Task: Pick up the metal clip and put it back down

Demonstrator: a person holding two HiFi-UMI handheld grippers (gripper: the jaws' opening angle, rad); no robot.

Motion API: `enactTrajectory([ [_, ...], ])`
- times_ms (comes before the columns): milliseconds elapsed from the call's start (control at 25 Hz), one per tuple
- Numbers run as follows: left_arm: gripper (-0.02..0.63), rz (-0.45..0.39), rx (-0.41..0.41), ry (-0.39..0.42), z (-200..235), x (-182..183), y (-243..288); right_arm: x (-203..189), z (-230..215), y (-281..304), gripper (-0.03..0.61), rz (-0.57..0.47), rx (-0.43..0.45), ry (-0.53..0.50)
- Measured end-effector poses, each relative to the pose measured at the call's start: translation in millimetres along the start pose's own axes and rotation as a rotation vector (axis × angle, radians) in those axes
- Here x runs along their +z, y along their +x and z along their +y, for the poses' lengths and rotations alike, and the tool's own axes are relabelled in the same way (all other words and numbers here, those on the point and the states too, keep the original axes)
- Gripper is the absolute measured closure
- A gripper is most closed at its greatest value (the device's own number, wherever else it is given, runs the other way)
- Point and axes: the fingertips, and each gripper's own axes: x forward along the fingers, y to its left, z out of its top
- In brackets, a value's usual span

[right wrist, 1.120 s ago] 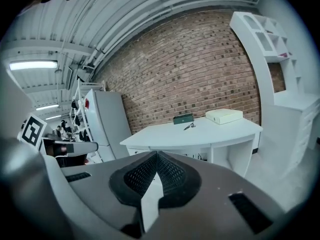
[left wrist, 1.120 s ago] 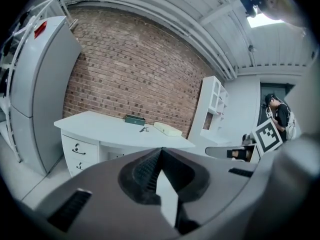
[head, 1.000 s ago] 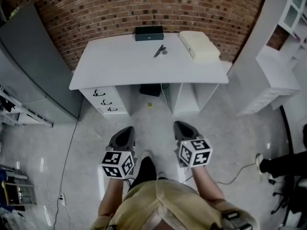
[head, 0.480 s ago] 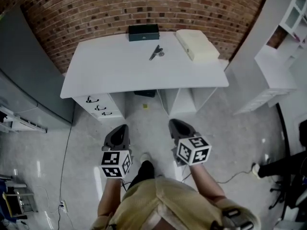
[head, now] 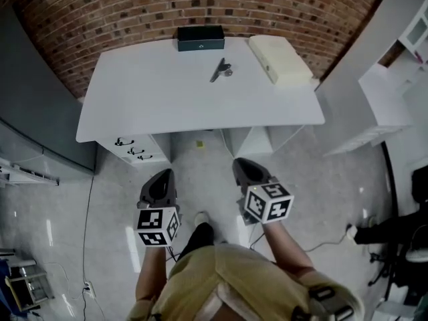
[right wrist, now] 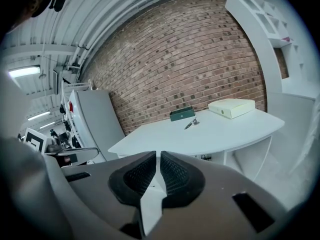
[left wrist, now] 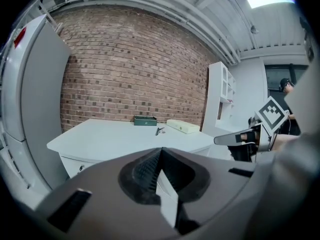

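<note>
View from above of a person standing on a grey floor (head: 314, 179), facing a white desk (head: 160, 105) set against a brick wall (head: 120, 12). The person holds a gripper in each hand, low and near the body, well apart from the desk. The left gripper (head: 160, 180) has its fingers pressed together with nothing between them. The right gripper (head: 246, 169) has its fingers closed to a thin slit, also holding nothing. Each gripper carries a cube with square black-and-white markers.

The clip (head: 221, 69), small and metal, lies on the far part of the desk, near the middle. A dark box (head: 200, 38) sits at the far edge, just left of the clip. A cream box (head: 279, 60) lies to the right of the clip. Drawers (head: 132, 150) sit under the desk's left side. White shelves (head: 394, 92) stand on the right.
</note>
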Motion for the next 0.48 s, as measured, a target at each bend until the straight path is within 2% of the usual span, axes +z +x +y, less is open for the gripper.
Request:
enactTrajectory([
  [320,0.612,0.013,0.002,-0.005,41,10,23,24,11,56,0.569,0.005,-0.002,0.0],
  [480,0.612,0.009,-0.015,0.014,53,17,34,36,13,74,0.515,-0.006,-0.005,0.006],
])
